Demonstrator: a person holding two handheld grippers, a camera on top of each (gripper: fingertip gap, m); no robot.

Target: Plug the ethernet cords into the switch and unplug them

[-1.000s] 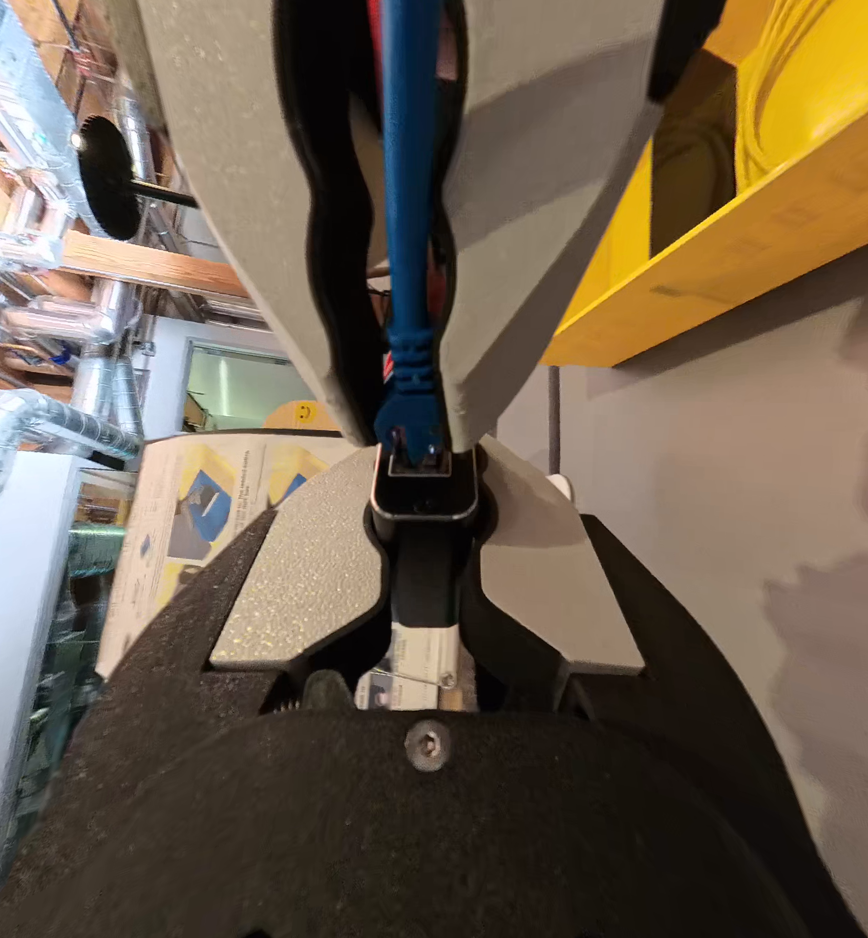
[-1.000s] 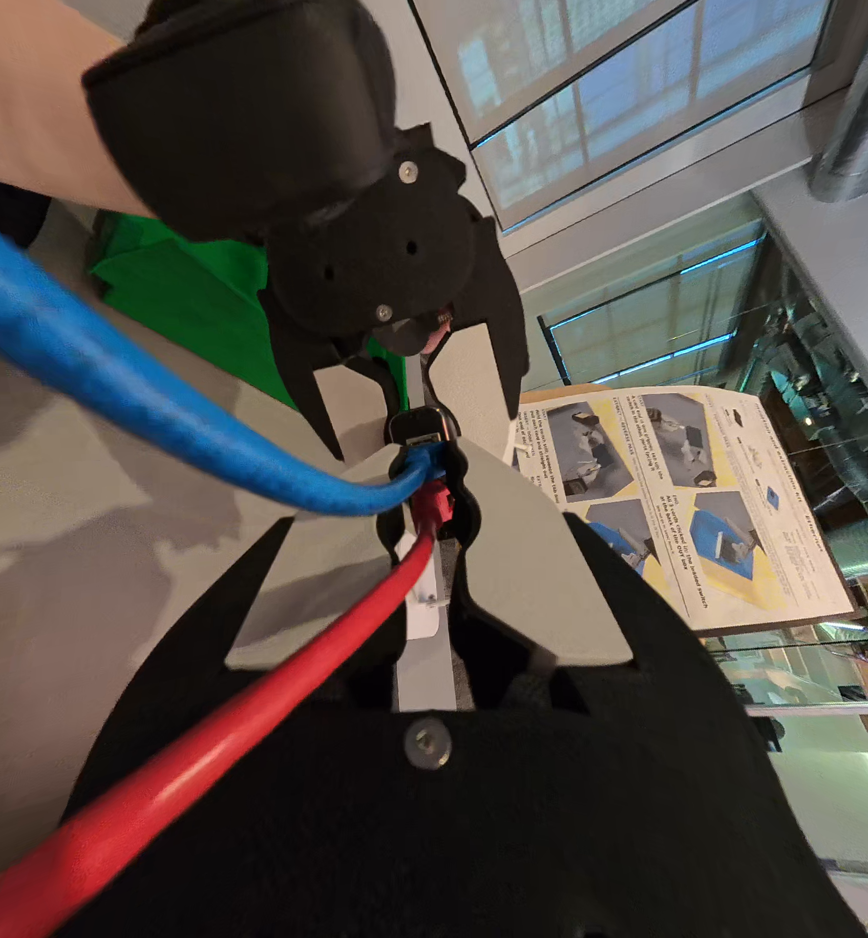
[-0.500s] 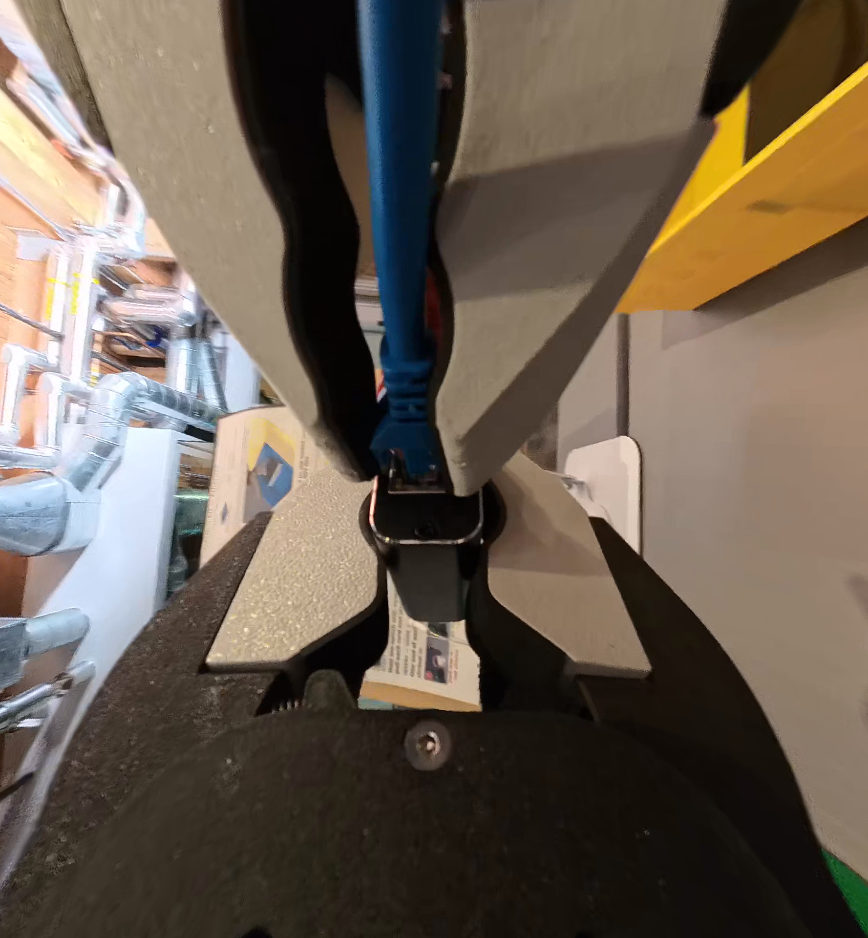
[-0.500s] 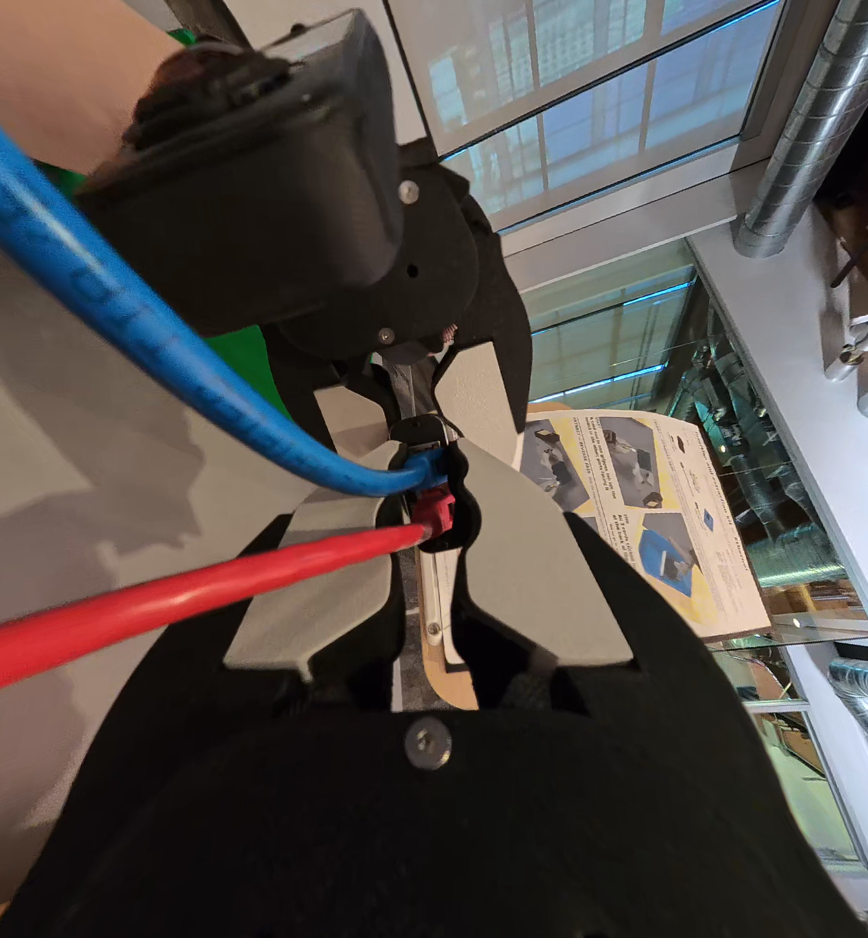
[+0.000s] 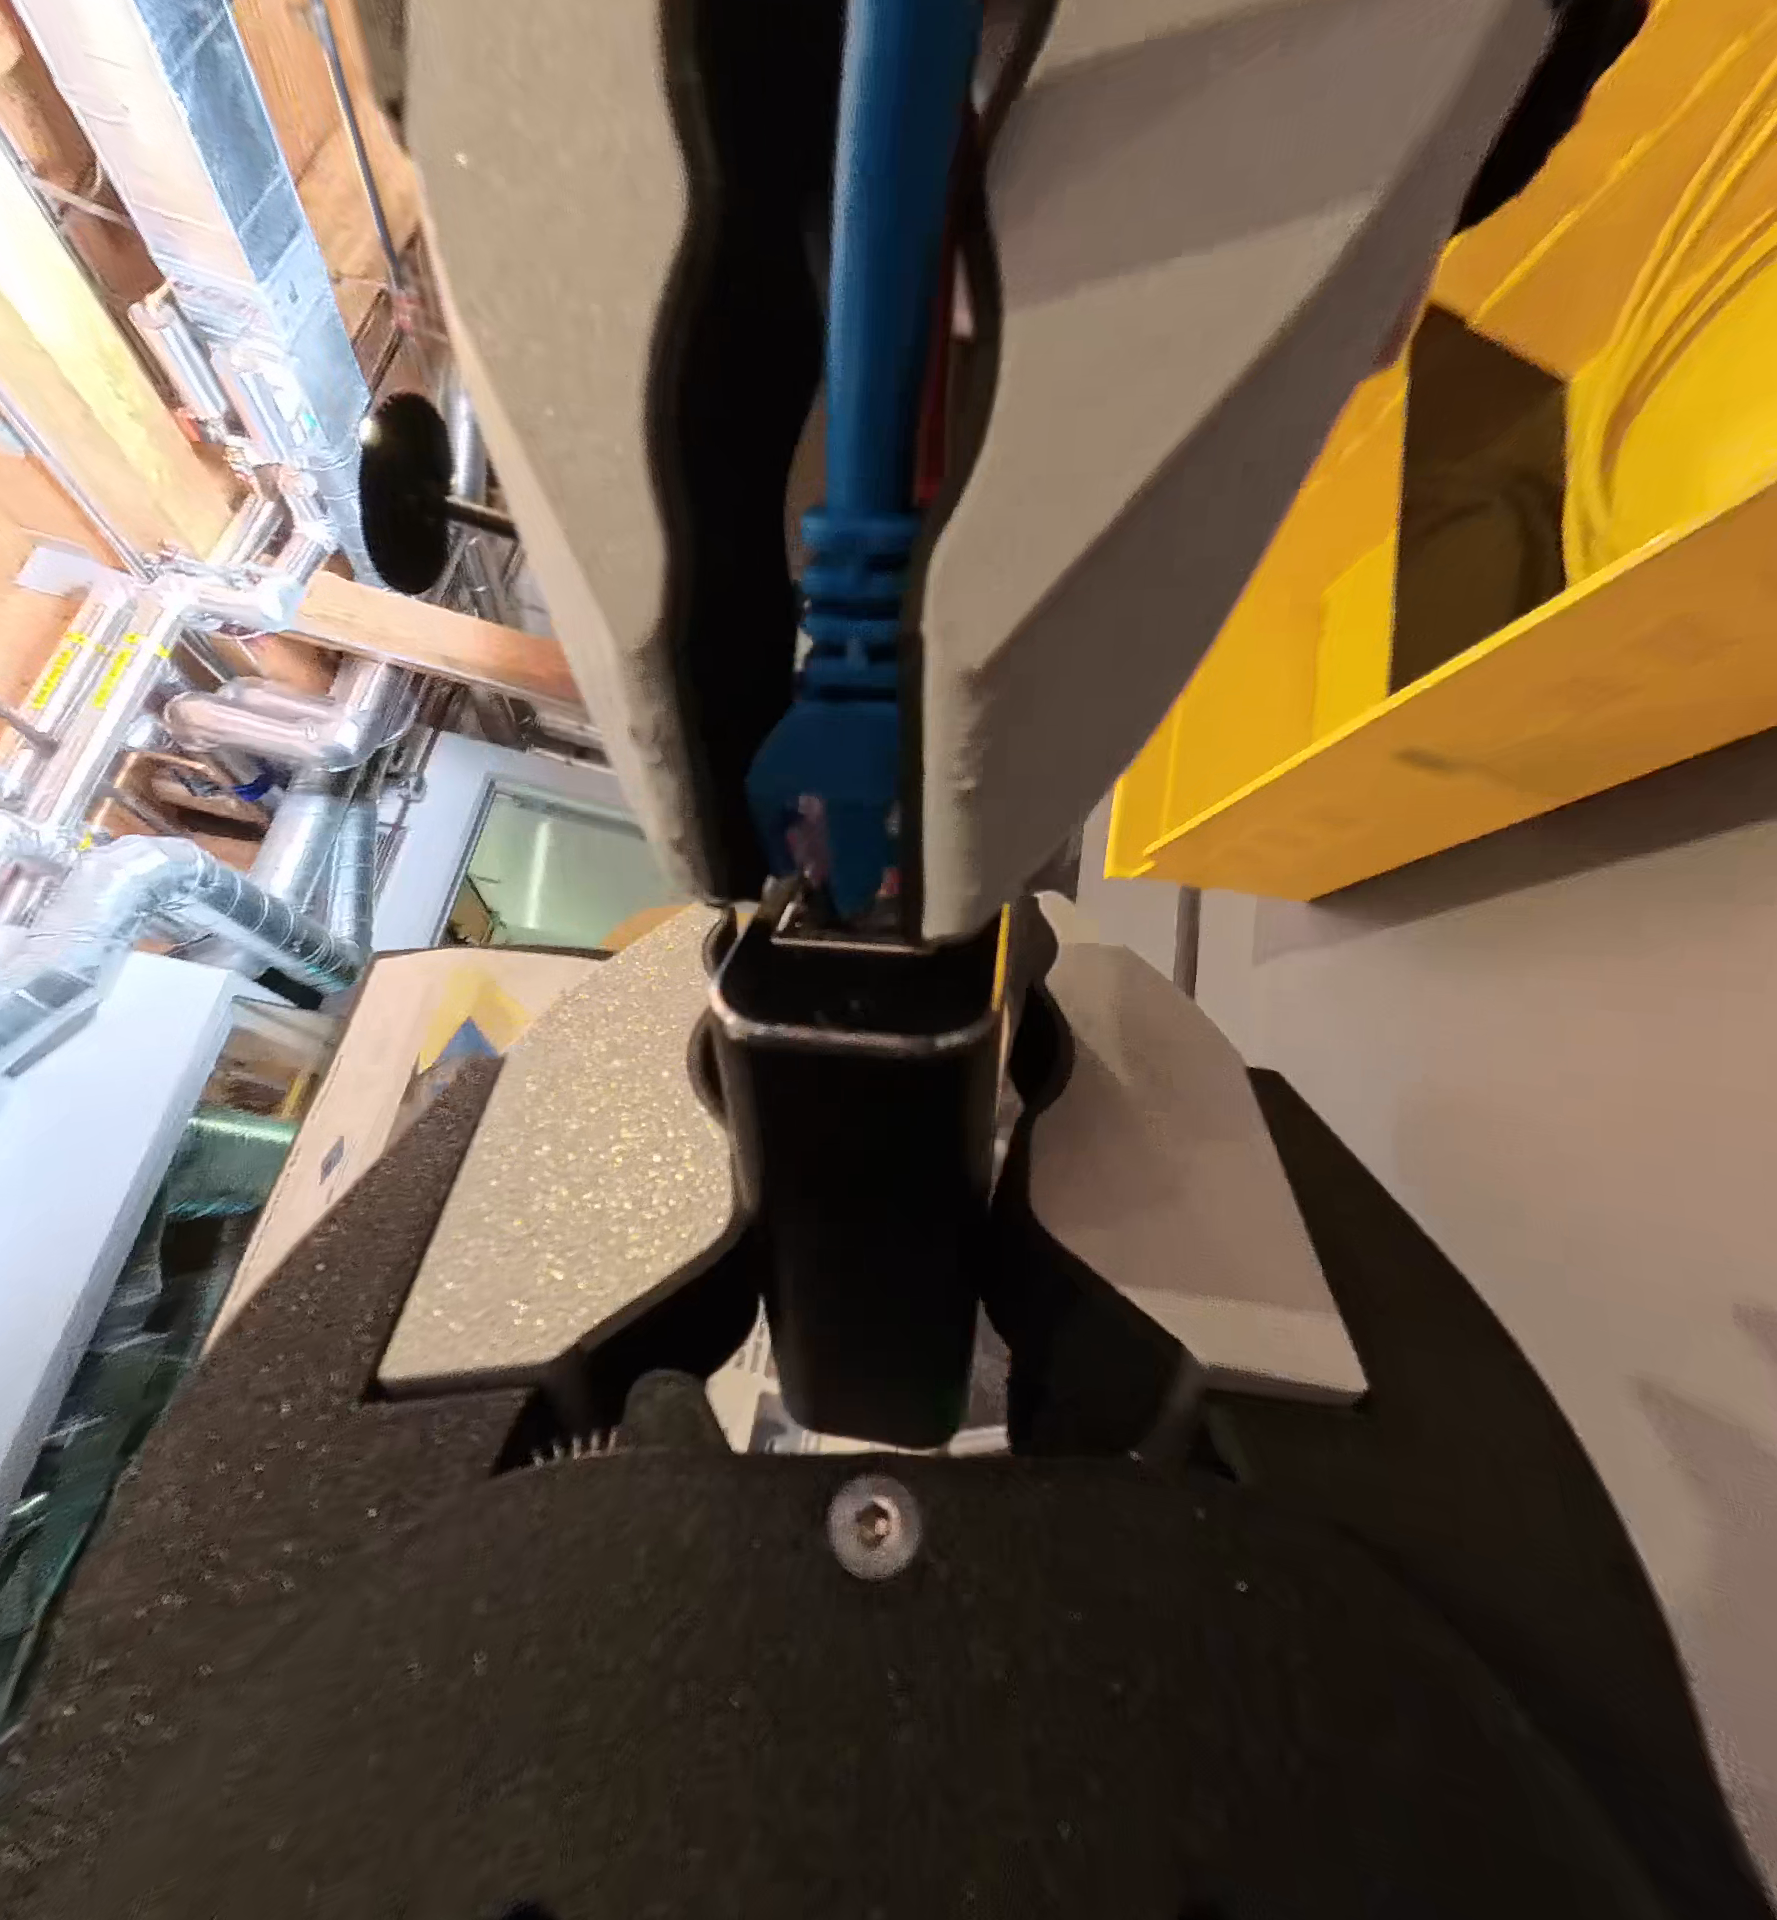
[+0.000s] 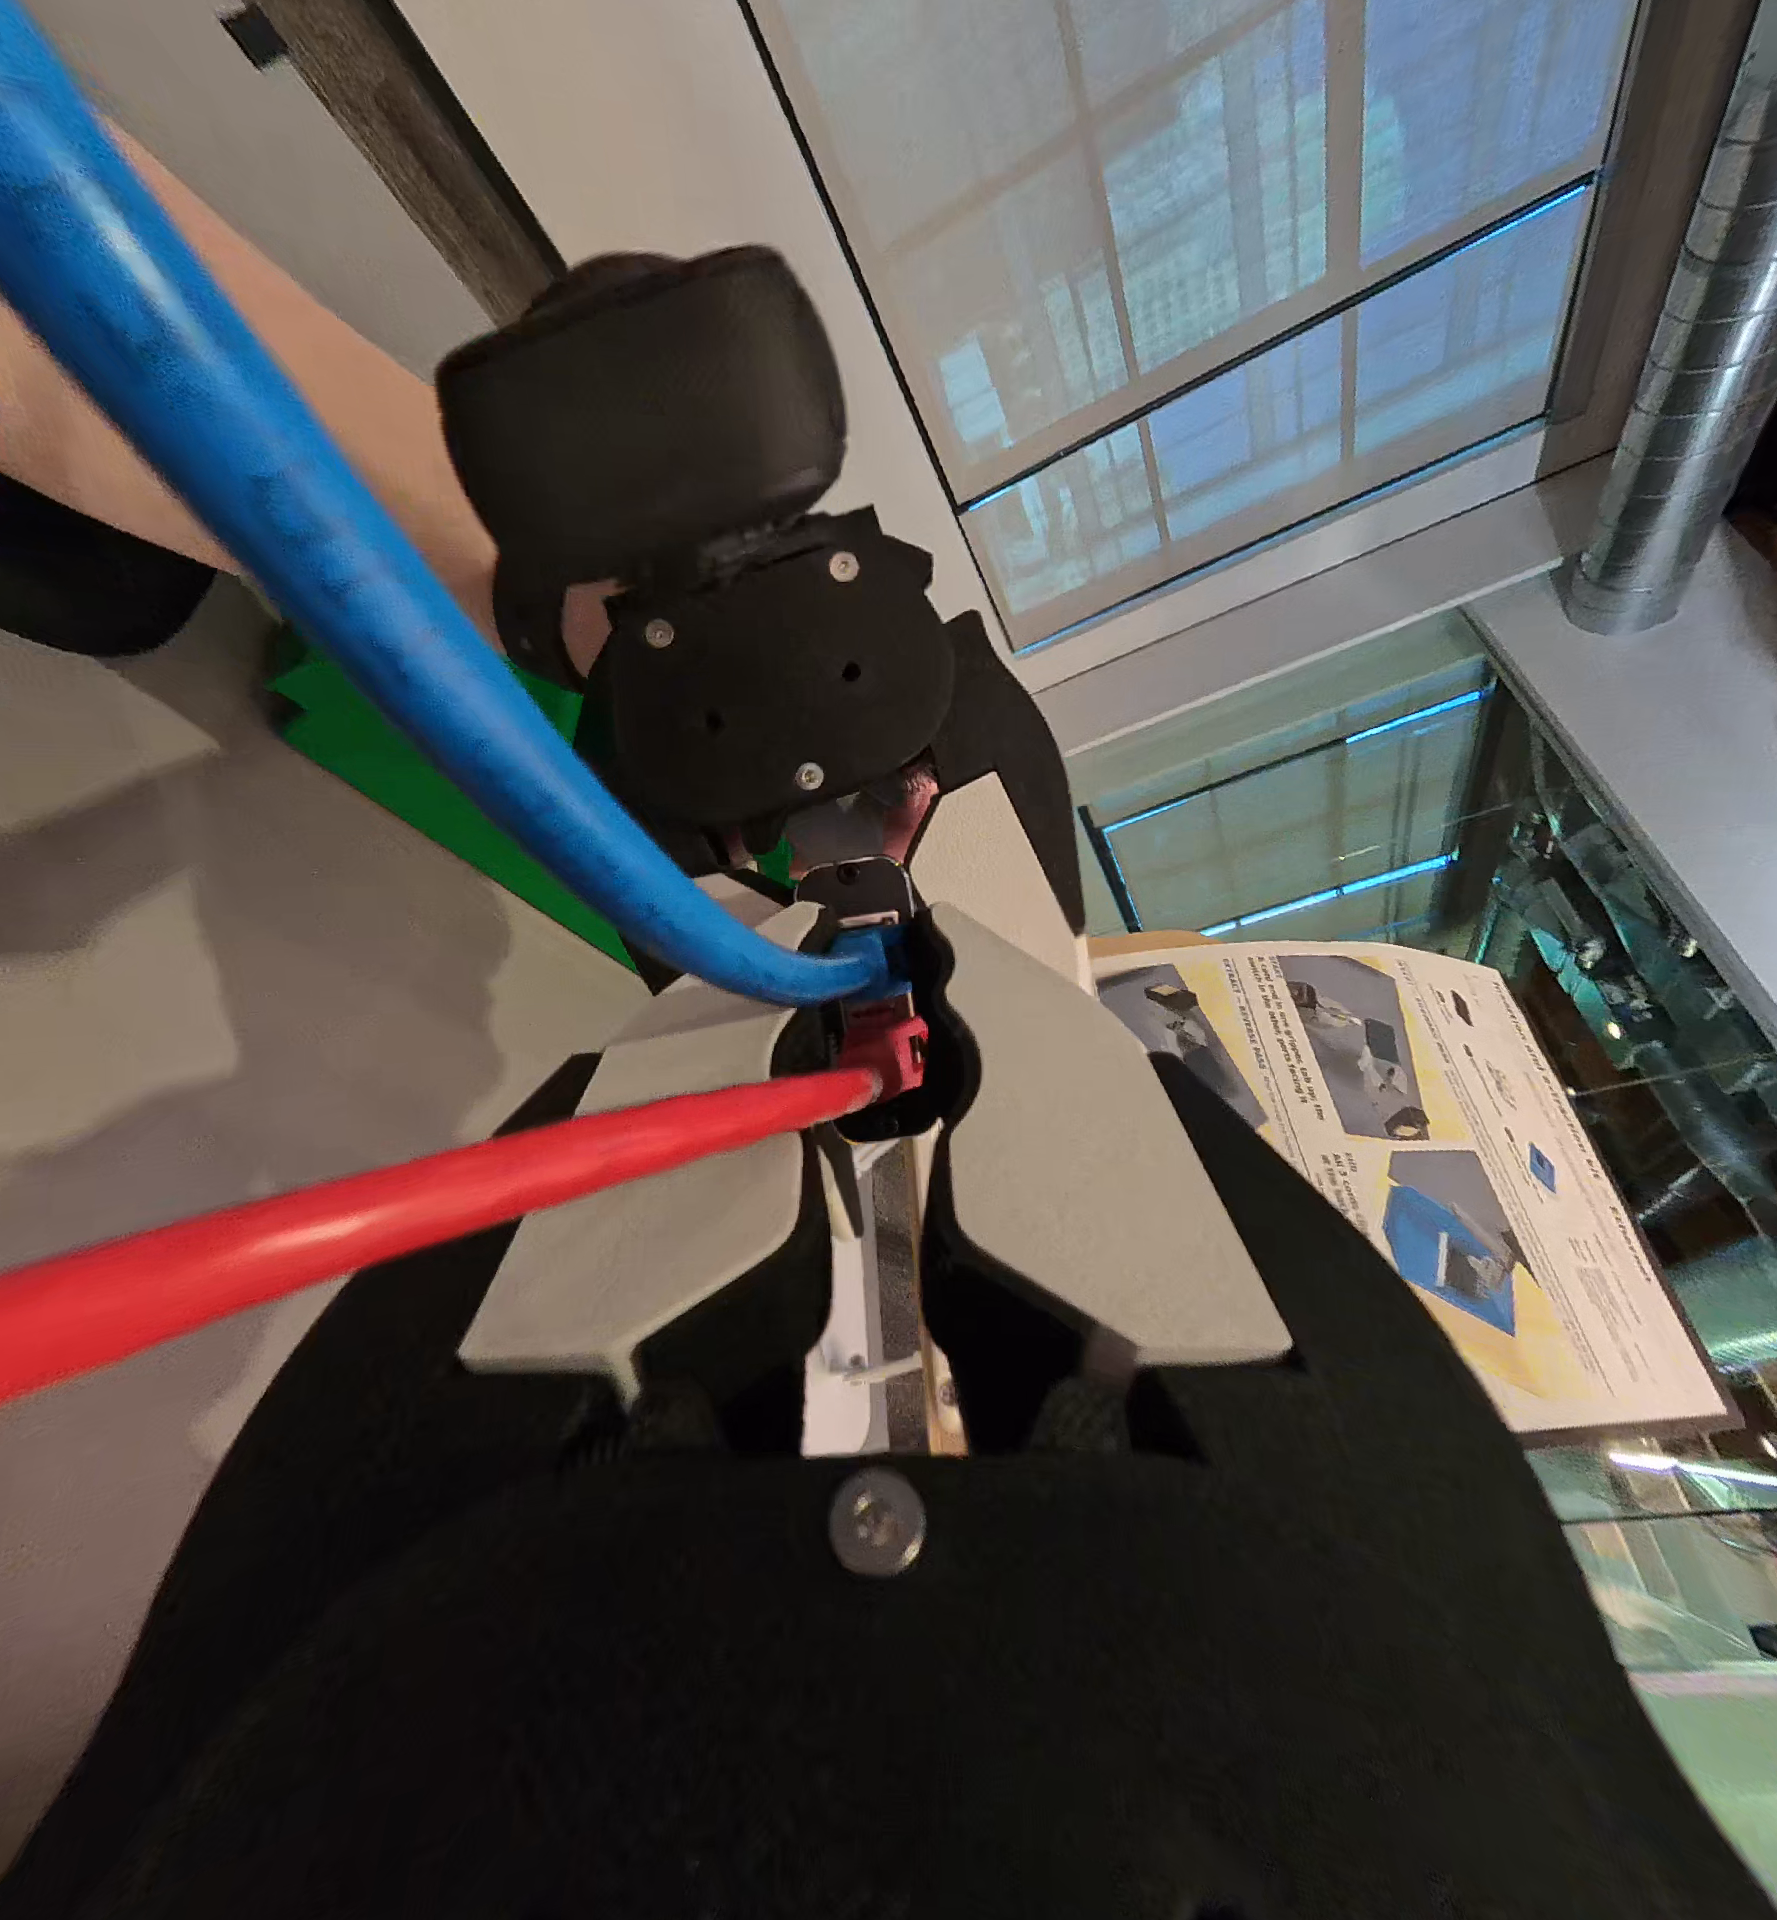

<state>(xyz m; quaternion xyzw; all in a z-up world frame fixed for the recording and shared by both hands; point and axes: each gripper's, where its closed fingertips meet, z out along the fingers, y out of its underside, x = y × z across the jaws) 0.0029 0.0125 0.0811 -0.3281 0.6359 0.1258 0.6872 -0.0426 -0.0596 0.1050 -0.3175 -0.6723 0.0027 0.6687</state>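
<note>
The left gripper (image 5: 858, 997) was clamped on the small black metal-rimmed ethernet switch (image 5: 863, 1164), held in the air with its port end toward 12 o'clock. The right gripper (image 6: 879, 1023) met it nose to nose, its fingers closed around the red ethernet cord's plug (image 6: 889, 1049), beside the blue ethernet cord (image 5: 868, 644) seated in the switch. A printed yellow-and-white instruction sheet (image 6: 1403, 1132) lay at 3 o'clock; its writing stays unquoted. A yellow wooden shelf (image 5: 1486, 707) and grey tabletop (image 6: 136, 935) lay beyond.
</note>
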